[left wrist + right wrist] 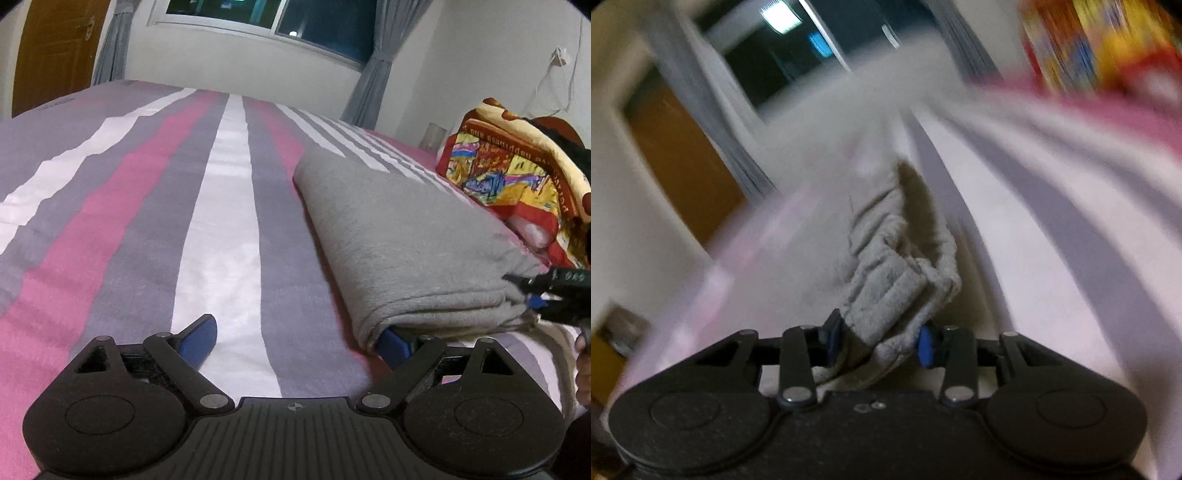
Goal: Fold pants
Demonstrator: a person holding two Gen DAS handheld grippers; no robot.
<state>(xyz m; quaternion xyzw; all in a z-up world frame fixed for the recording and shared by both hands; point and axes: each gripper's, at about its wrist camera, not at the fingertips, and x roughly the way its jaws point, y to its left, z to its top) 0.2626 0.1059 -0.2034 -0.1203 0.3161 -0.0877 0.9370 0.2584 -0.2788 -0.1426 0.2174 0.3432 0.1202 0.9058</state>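
Two tools at the near edge of grey fleece pants, already folded into a thick stack on a pink, grey and white striped bed. Left tool: spread wide, gripping nothing, one blue pad bare on the bedcover, the other tucked under the near left corner of the stack. Right tool: clamped on the bunched elastic waistband, fabric pinched between both blue pads; view blurred. Bright printed quilt just beside the far edge. For a clean next fold, in judgement: left pads closed on every layer at the corner, both corners raised level together, the edge kept taut between them, then laid square without dragging the layers underneath.
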